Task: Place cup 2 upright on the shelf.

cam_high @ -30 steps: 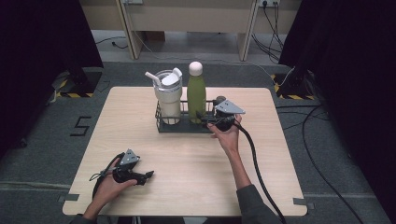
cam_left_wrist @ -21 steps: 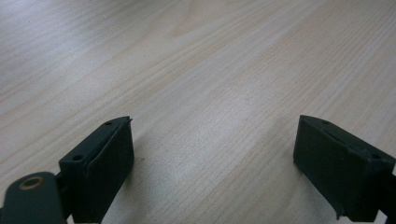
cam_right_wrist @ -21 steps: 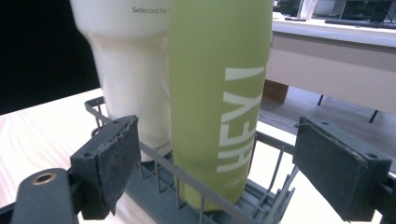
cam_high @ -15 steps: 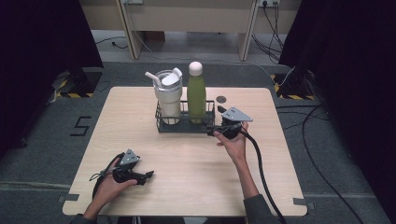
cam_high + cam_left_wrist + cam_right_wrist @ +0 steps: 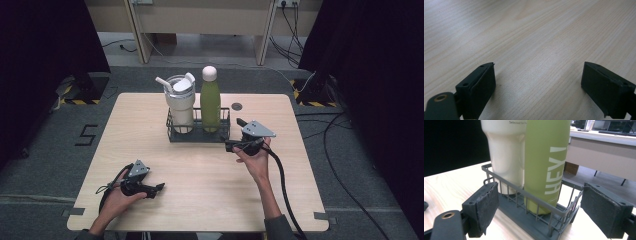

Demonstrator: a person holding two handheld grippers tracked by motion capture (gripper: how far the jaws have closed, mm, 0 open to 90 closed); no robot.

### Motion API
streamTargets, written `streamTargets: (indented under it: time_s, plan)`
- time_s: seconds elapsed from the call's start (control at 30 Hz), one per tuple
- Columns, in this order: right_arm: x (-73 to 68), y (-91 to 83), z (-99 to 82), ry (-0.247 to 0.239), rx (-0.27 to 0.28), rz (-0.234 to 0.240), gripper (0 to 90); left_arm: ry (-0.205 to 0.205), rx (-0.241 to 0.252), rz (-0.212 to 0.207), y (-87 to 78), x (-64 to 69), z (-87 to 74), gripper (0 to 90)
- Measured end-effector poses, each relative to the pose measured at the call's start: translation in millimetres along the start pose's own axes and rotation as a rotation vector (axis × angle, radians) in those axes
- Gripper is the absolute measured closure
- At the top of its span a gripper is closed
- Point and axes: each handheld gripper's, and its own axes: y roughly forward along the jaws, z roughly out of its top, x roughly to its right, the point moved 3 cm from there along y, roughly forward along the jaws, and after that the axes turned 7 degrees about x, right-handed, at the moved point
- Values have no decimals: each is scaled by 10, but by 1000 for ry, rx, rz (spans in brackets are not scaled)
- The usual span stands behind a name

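Light wooden table (image 5: 200,165), rectangular, grain visible. Dark wire rack (image 5: 197,134) standing on the far-centre part of the top; in the right gripper view, rack (image 5: 541,217) seen from close by, its near corner lying between the two jaws without touching either. Two vessels upright inside the rack, side by side and touching or nearly so: cream tumbler (image 5: 180,102) with lid and straw in the left end, green bottle (image 5: 210,102) with pale cap in the right end. Bottle (image 5: 546,160) marked "HEY!" in white lettering running up its side; tumbler (image 5: 504,150) directly behind it from that angle. Small dark round disc (image 5: 236,106) set in the table surface, just beyond and to the right of the rack. Right gripper (image 5: 231,146) held in the right hand (image 5: 257,162), low over the table, just beside the rack's right end, pointing toward it; jaws spread wide, nothing between the pads, grey three-cornered plate on top, thick black cable trailing back along the forearm toward the near edge. Left gripper (image 5: 157,188) held in the left hand (image 5: 117,200) near the front-left corner, well apart from the rack, lying at or close to the tabletop and pointing right; contact with the wood not determinable. Left jaws likewise spread wide, bare wood between them in the left gripper view, nothing held. Dark grey floor around the table, with loose cables at the right side.
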Motion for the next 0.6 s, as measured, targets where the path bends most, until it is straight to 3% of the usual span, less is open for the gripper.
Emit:
streamTargets:
  time_s: [0.6]
  plan:
    - [88, -237, -252, 17, -55, -23, 154, -1, 0, 0, 0, 1, 0, 115]
